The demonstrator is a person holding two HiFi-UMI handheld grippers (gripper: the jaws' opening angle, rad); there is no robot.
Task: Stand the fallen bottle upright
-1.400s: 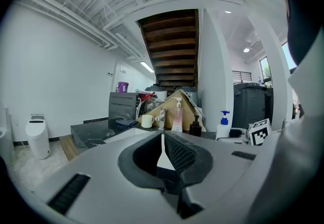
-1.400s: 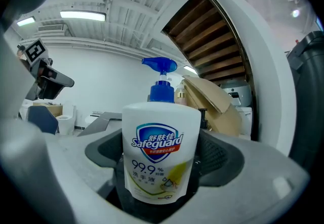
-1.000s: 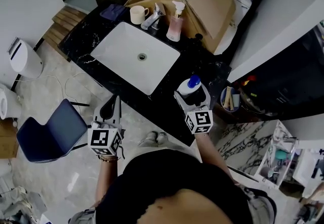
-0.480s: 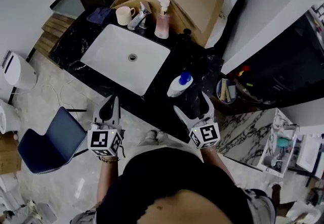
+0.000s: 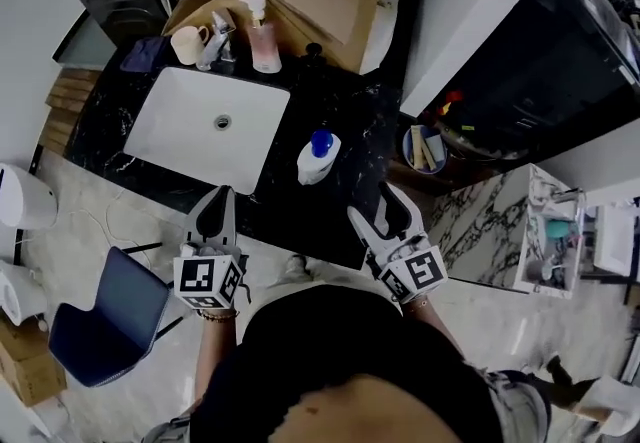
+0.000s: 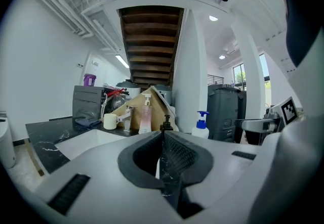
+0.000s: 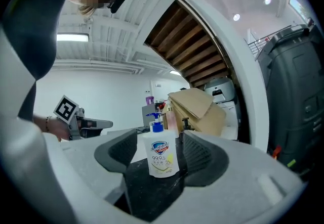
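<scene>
Bottle w/ blue pump stands upright on the black counter, just R of the sink.

Head view: right gripper sits off the sink's R front corner, on the person's side of the bottle and apart from it. Left gripper hangs off the sink's front edge, well apart from the bottle.

Left gripper view: jaws pressed together, nothing btwn them. Bottle is upright in the distance, R of the sink.

Right gripper view: jaws partly spread and have just been closing. Bottle shows in the gap but stands beyond the fingertips; no pad touches it, so nothing is held.

Judgement: the standing-up step looks done, w/ the bottle free on its base. Next move calls only for keeping both grippers clear of it; a brush against the pump head could tip it toward the sink.
</scene>
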